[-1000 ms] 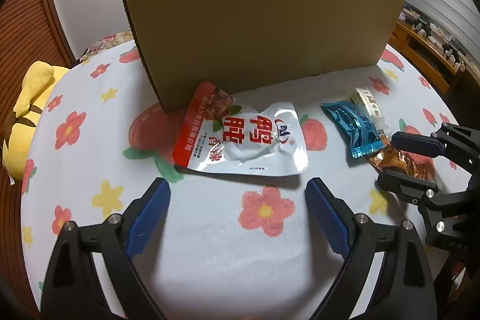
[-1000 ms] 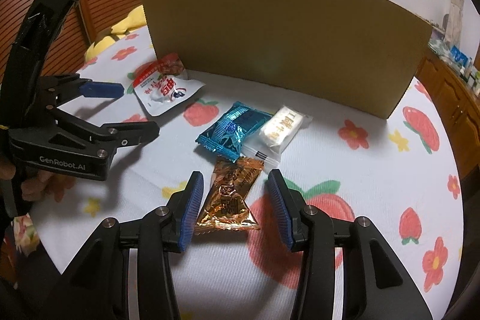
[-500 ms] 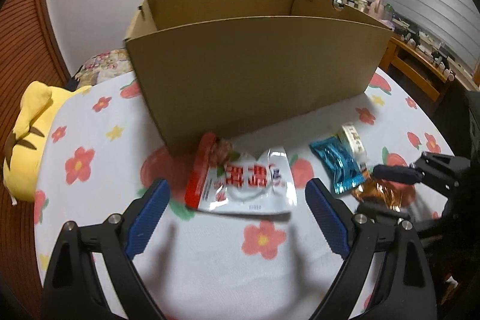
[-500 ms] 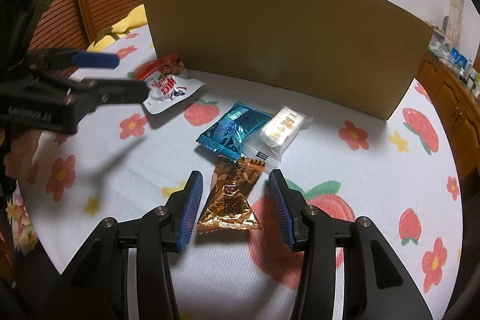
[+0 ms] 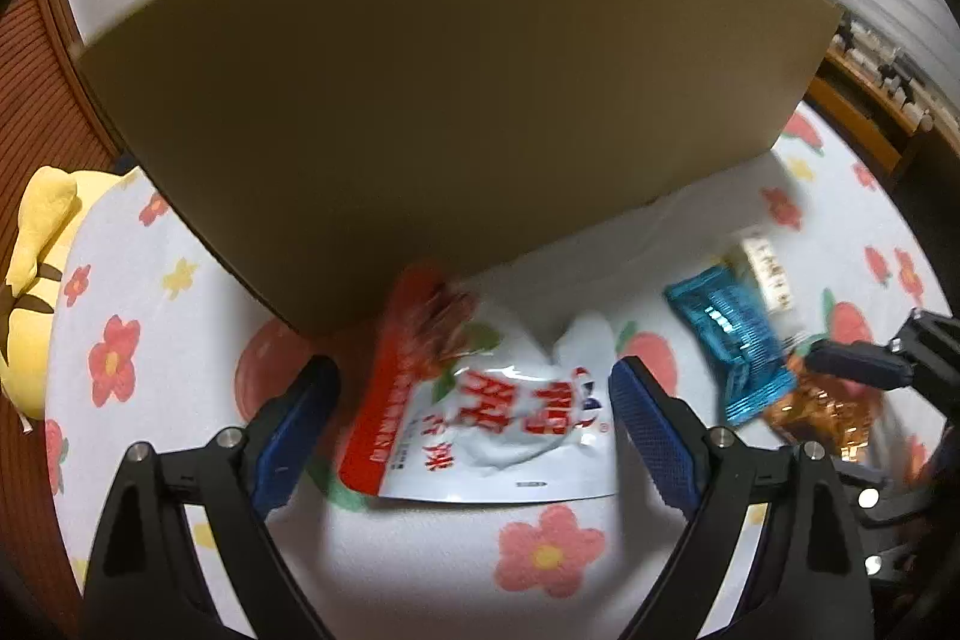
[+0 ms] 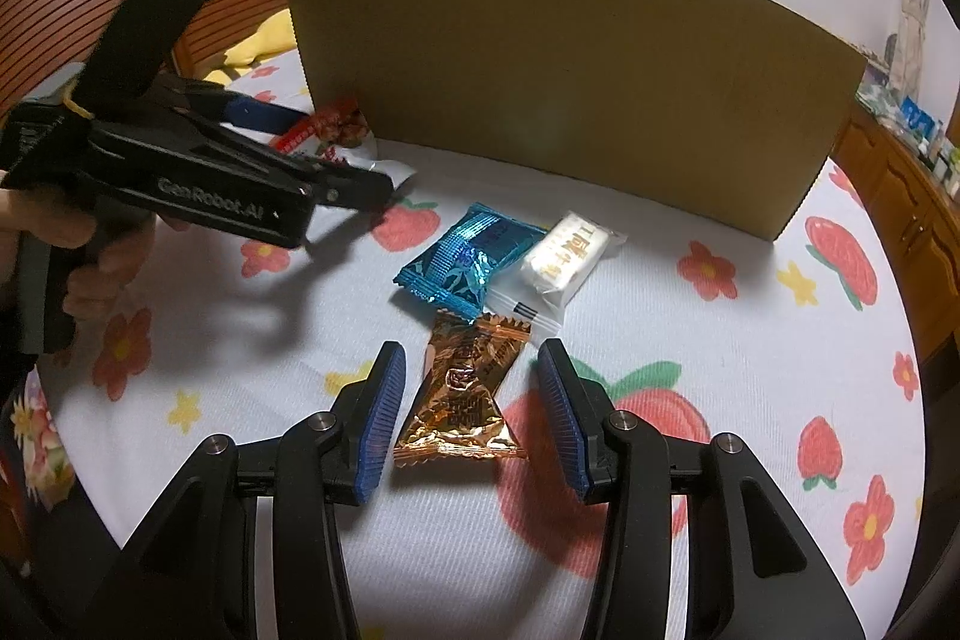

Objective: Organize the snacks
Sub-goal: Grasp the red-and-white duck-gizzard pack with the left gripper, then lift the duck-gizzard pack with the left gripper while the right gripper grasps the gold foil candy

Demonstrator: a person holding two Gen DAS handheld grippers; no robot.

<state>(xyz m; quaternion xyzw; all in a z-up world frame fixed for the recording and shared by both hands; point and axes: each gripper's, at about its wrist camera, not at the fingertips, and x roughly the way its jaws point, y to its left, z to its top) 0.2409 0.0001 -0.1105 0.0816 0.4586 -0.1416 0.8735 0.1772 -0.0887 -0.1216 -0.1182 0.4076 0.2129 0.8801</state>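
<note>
The left tool (image 5: 474, 403) is open around the white bag (image 5: 480, 412). The right tool (image 6: 471, 412) is open around the gold candy (image 6: 465, 400).

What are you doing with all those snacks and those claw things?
A person holds a claw in each hand and is tidying snacks on a flowery cloth. The left gripper is open around the big red-and-white snack bag, not squeezing it. The right gripper is open around the gold candy wrapper. A blue packet and a white packet lie beside it. The cardboard box stands behind them all.
</note>
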